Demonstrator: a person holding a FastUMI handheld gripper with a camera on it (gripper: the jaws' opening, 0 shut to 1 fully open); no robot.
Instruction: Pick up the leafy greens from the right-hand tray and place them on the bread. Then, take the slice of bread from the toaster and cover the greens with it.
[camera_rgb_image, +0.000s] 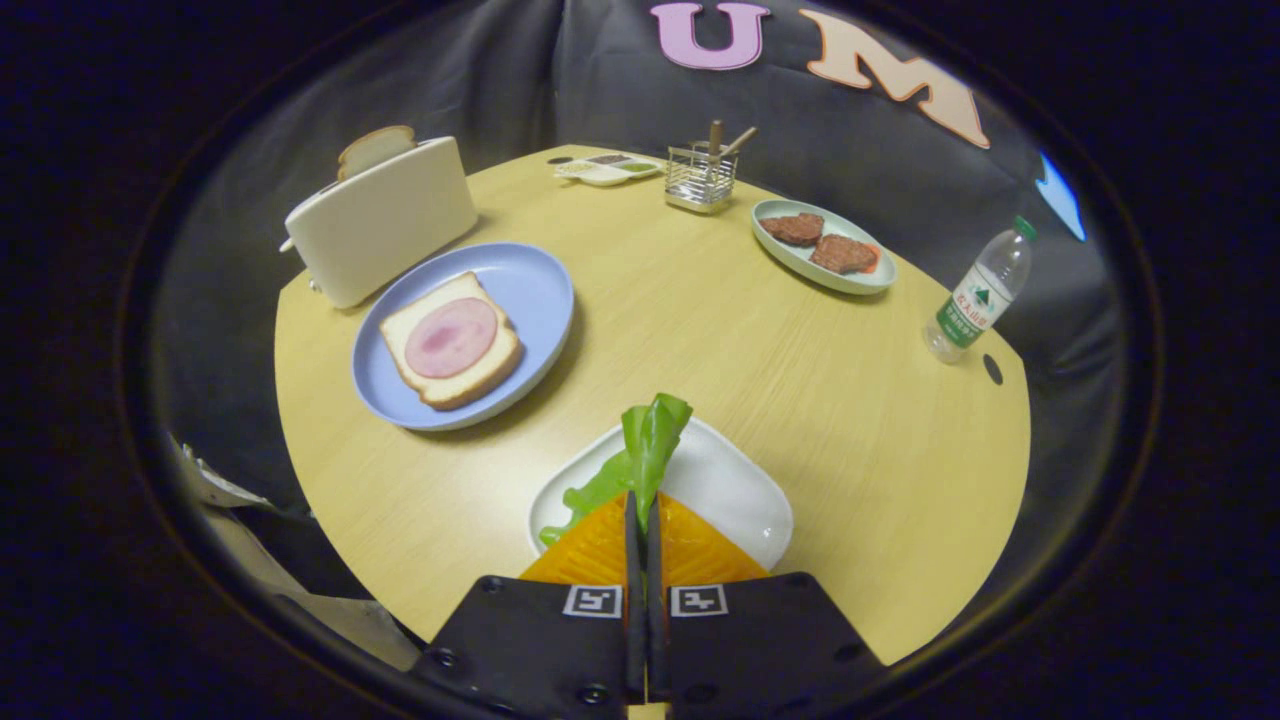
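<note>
Your tongs (641, 500) are closed together on the leafy greens (640, 455), both fingers pressing the leaf where it rises from between them. The leaf stands up just ahead of the fingertips, with a ruffled tail trailing toward the white tray (730, 490) directly beneath. Whether the tail is clear of the tray cannot be told.

Step in hand, by my judgement: carry the greens to the bread (452, 340). Lift until the trailing end hangs free, travel across the surface (700, 330) toward the blue plate (530, 290), and come down over the slice before you let go. The leaf is thin, limp and frilled; expect it to droop and swing, so move steadily. Aim for the round pink slice of meat (451, 336) on the bread, so nothing overhangs the crust.

The bread is a soft, square, pale slice with a browned crust, lying flat on the smooth round plate. Behind the plate stands the cream toaster (385, 220), boxy with rounded corners, the second slice (375, 148) projecting from its slot. The surface is a light wood-grain round top.
</note>
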